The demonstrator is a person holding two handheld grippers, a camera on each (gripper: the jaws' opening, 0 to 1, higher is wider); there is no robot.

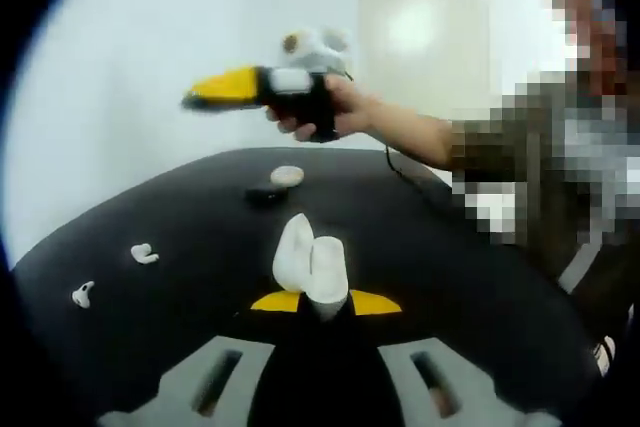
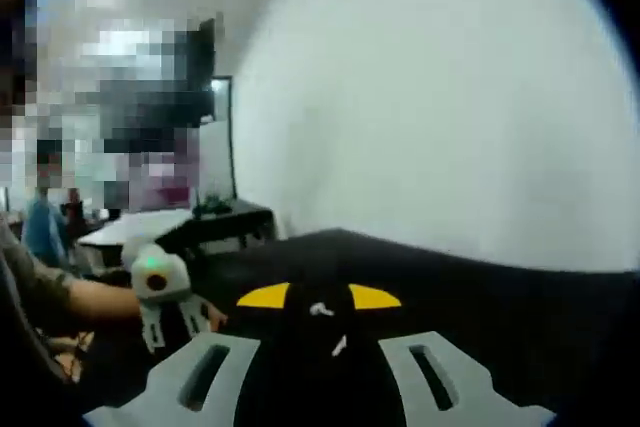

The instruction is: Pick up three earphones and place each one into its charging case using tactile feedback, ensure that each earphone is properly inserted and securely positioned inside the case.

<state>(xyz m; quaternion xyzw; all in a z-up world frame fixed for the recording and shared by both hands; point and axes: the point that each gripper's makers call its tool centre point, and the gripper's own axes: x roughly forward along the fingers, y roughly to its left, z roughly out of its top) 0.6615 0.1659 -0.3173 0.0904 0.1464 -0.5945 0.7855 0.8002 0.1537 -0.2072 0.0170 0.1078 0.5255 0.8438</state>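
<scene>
Black surface (image 1: 480, 247) spreads across the lower half of my left gripper view, with a pale wall behind it. My left gripper (image 1: 313, 269) rises from the bottom centre, and its jaws are clamped on a white charging case (image 1: 311, 262) that stands upright between them, lid tipped open toward the upper left. Two white earphones sit loose on the surface at the left of the frame: one earphone (image 1: 144, 254) nearer the middle, another earphone (image 1: 83, 294) lower and closer to the edge, well apart from the case I hold. Farther back, above centre, a second white charging case (image 1: 287, 176) lies on the surface, with a small dark object (image 1: 265, 193) just beside it; I cannot tell what that is.

My right gripper (image 1: 200, 99) hangs in the air at the upper middle of the left gripper view, yellow tip pointing left, held in my hand (image 1: 335, 112). From there its jaws look pressed together.

Over in the right gripper view, my right gripper (image 2: 328, 327) shows its jaws drawn close with a tiny white piece between them, too small and blurred to name. My left gripper (image 2: 160, 292) shows at the lower left, green light glowing.
</scene>
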